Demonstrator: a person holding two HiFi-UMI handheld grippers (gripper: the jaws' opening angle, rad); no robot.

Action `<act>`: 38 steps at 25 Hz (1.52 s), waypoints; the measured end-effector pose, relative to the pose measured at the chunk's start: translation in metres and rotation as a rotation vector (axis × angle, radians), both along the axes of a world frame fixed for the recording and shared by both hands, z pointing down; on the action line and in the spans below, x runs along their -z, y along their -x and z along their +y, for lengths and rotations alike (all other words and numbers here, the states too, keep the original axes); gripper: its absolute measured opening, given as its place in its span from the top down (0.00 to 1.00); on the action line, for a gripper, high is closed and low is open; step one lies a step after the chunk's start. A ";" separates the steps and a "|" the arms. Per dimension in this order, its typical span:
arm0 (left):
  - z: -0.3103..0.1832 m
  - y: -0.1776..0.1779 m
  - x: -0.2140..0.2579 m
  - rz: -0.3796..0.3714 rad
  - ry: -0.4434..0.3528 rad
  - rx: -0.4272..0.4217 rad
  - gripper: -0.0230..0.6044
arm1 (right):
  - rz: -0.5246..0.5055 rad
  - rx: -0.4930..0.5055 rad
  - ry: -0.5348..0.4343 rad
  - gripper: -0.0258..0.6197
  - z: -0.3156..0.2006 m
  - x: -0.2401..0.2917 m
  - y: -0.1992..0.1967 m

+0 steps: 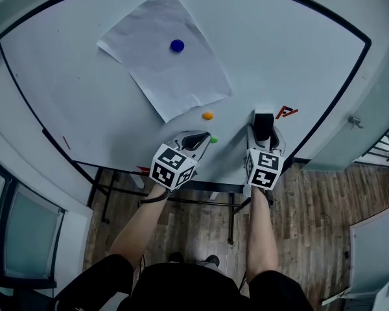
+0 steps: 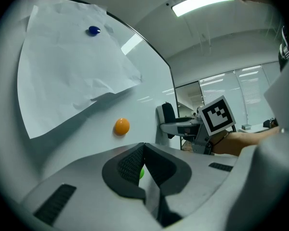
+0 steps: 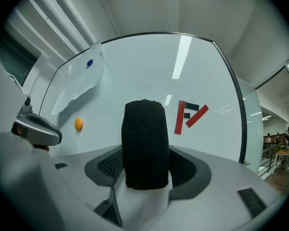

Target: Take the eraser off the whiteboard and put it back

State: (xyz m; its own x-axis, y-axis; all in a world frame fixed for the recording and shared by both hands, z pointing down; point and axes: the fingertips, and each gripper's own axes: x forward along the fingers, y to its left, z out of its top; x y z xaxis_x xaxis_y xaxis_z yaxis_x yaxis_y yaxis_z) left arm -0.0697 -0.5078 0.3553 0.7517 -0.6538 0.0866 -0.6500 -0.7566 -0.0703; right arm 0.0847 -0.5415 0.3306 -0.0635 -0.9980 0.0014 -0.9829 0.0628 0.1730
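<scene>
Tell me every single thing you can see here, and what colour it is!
large white whiteboard with a dark frame: one, white, filling the upper scene
creased sheet of white paper: one, white, upper middle of the board
round blue magnet: one, blue, on the paper
round orange magnet: one, orange, just below the paper
small green magnet: one, green, beside the left gripper's tip
red and black angular logo: one, on the board right of the eraser
black felt eraser: one, black, between the right gripper's jaws
wooden plank floor: brown, below the board
left gripper: one, grey, jaws together
right gripper: one, grey, clamped on the eraser
</scene>
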 end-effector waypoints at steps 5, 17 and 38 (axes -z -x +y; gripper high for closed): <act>-0.005 -0.003 -0.001 0.004 0.002 0.004 0.93 | 0.015 0.006 -0.009 0.53 -0.001 0.001 0.000; -0.009 -0.018 -0.006 0.013 0.012 -0.002 0.93 | 0.052 0.036 0.014 0.55 0.001 0.000 0.001; 0.009 -0.034 -0.045 0.017 0.072 0.068 0.93 | -0.038 0.056 0.160 0.55 0.042 -0.075 -0.021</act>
